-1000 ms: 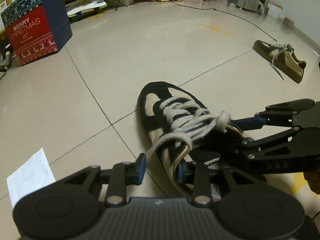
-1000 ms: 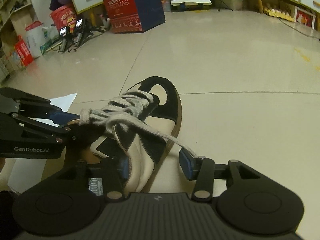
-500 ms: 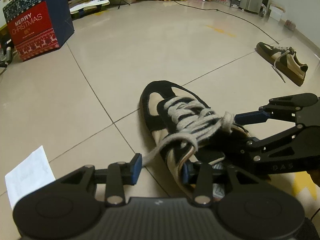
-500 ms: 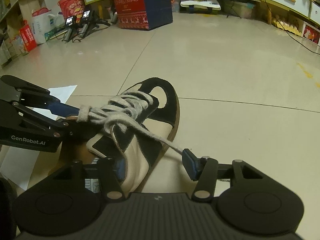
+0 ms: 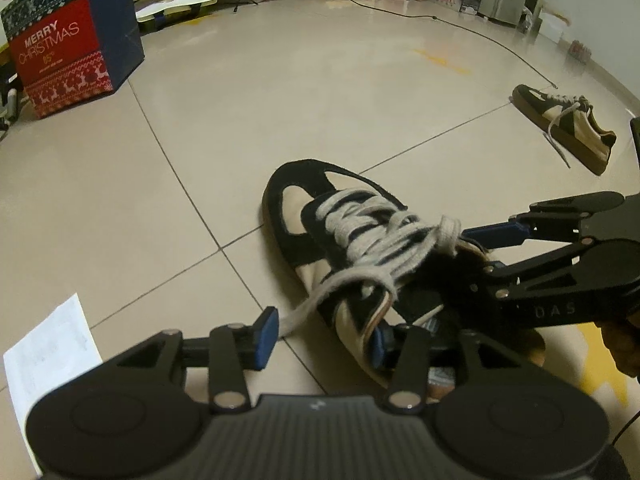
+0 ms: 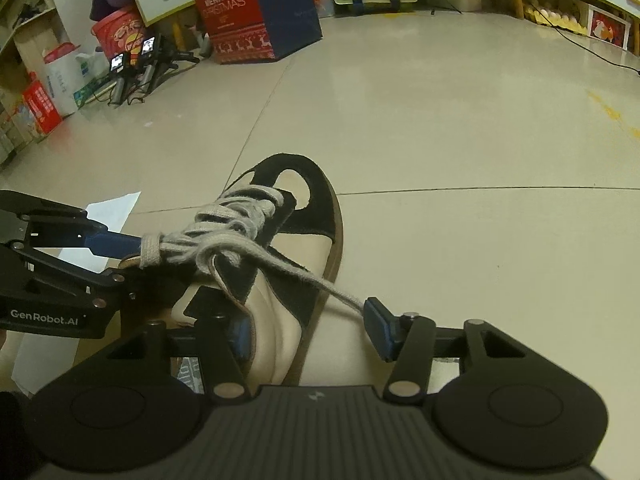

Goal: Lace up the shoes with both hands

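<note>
The shoe [image 5: 352,248] lay on the floor, toe toward 11 o'clock from the left claw [image 5: 320,338], whose jaws were opening around its heel. A loose lace end [image 5: 304,312] trailed toward 7 o'clock, seemingly touching the left pad. The right claw [image 6: 308,330] stood spread; its lace end [image 6: 320,284] ran to 4 o'clock.

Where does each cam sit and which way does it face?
Left wrist view: sits on the left gripper, looks down along its opening fingers at the near sneaker; lace end lies between them; right gripper enters from the right.
Right wrist view: sits on the right gripper, looks down at the same sneaker; left gripper enters from the left, a finger through a lace loop.
Shared: sneaker, Christmas box, paper sheet.
</note>
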Demonstrator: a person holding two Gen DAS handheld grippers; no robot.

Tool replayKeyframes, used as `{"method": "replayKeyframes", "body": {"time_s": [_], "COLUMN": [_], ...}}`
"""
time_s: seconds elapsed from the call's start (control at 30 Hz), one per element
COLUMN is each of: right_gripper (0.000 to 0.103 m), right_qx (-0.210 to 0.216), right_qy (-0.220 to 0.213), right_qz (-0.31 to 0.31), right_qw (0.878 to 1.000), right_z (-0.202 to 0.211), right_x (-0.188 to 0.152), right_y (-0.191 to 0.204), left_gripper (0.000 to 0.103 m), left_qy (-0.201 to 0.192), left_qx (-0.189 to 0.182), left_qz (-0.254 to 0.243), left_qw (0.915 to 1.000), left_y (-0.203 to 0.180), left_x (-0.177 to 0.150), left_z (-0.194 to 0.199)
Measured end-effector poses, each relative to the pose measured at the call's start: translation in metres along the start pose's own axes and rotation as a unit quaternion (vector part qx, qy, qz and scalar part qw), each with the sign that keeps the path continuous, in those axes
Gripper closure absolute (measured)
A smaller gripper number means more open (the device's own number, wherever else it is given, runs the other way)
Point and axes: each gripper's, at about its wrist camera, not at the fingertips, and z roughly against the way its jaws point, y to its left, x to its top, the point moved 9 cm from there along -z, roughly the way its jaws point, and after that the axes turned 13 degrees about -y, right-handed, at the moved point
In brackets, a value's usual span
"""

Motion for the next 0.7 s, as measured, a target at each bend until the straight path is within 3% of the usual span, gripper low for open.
{"method": "replayKeyframes", "body": {"time_s": [0.33, 0.47, 0.7], "right_gripper": [0.048, 0.048, 0.047], "right_qx": [0.009, -0.005, -0.011], "right_qy": [0.006, 0.017, 0.006], "right_qz": [0.024, 0.000, 0.023], "right_qw": [1.000, 1.000, 1.000], "right_z": [-0.009, -0.015, 0.005], "right_x": [0.007, 0.011, 0.019], "right_y": [0.016, 0.012, 0.025], "left_gripper": [0.055, 0.056, 0.055], "left_qy": [0.000, 0.001, 0.007], "left_qx": [0.014, 0.018, 0.018], "left_qz": [0.010, 0.010, 0.023], "left_qw": [0.9999, 0.9998, 0.9995], "left_y": [0.019, 0.017, 0.017], "left_x": [0.005, 0.007, 0.010], "left_z": [-0.002, -0.004, 0.000]}}
